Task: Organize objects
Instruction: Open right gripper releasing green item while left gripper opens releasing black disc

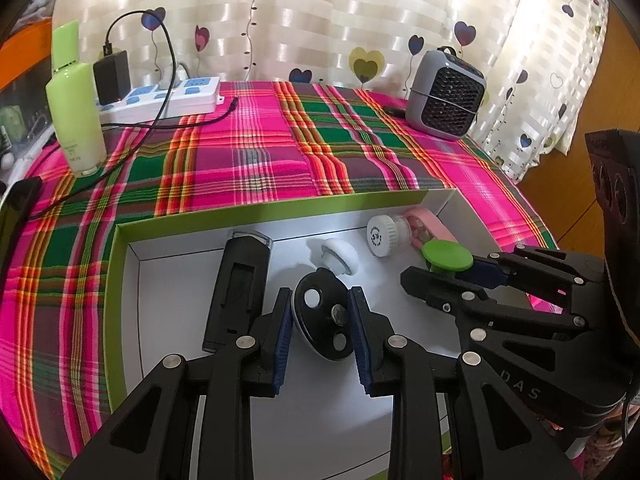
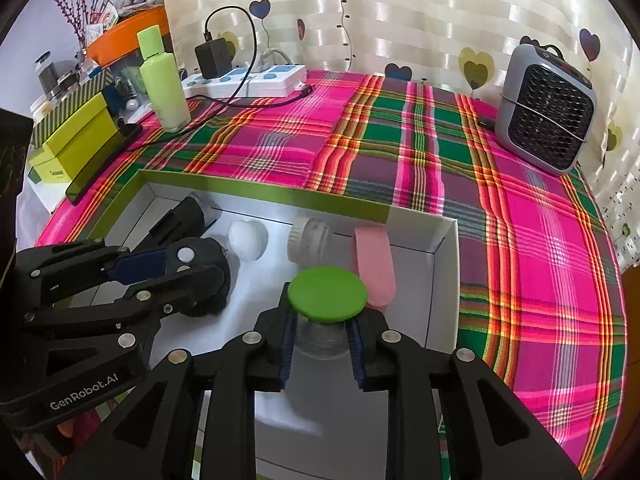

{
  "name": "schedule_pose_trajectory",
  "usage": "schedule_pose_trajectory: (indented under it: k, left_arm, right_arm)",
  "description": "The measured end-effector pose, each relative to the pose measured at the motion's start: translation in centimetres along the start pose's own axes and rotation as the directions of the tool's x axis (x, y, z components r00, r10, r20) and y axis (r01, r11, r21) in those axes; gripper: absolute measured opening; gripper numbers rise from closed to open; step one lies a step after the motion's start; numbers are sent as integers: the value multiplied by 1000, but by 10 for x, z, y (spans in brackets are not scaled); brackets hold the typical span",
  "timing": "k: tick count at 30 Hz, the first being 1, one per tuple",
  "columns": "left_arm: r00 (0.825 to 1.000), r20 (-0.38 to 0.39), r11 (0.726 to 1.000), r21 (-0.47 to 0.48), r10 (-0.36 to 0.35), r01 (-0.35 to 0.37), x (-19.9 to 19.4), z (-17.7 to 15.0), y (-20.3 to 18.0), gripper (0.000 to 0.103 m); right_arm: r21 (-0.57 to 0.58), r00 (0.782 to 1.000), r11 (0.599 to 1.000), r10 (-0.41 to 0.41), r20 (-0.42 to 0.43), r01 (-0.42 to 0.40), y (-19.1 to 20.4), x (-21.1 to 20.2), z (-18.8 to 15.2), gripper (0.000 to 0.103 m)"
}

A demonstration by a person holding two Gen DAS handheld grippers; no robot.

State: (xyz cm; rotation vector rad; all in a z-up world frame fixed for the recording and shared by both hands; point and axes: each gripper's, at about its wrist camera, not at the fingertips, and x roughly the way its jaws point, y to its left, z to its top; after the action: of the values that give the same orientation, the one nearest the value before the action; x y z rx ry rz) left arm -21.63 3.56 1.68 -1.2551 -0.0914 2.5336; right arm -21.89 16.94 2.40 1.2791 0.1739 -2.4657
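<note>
The white box with a green outer wall lies on the plaid cloth, and both grippers reach into it.

The left gripper has its jaws partly open, with the blue pads on the two sides of a black oval device. The pads seem to touch its edges, so the jaws appear closed on it. The device lies on the box floor between the jaws and shows round silver and white spots on its face. Just to the left of these jaws lies a long black rectangular item. Just ahead of them is a small white round piece.

The right gripper has its jaws closed to a narrow gap around a clear container with a flat green lid. The pads press on the body under the lid, which stands just ahead of the fingertips. Ahead of these jaws, a white ribbed cap lies on its side. A pink strap-like piece lies ahead and slightly to the right, near the right wall of the box.
</note>
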Motion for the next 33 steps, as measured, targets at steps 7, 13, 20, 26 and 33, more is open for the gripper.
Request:
schedule_pose_trajectory:
  k: [7, 13, 20, 26, 33]
  left_arm:
    - [1000, 0, 1000, 1, 1, -1, 0, 1, 1, 28]
    - [1000, 3, 1000, 0, 1, -1, -2, 1, 0, 31]
    - [1000, 13, 1000, 4, 2, -2, -6, 0, -1, 36]
    - [999, 29, 999, 32, 22, -23, -13, -3, -6, 37]
    - [998, 50, 998, 36, 41, -42, -26, -5, -7, 41]
  right_arm:
    - [2, 1000, 1000, 1, -8, -1, -1, 0, -1, 37]
    - [6, 1000, 1000, 5, 6, -5, -2, -5, -3, 39]
    - [15, 1000, 1000, 18, 23, -18, -4, -11, -6, 45]
    - [29, 999, 999, 17, 31, -18, -4, -14, -9, 45]
    - [37, 999, 999, 11, 39, -12, -3, -19, -13, 45]
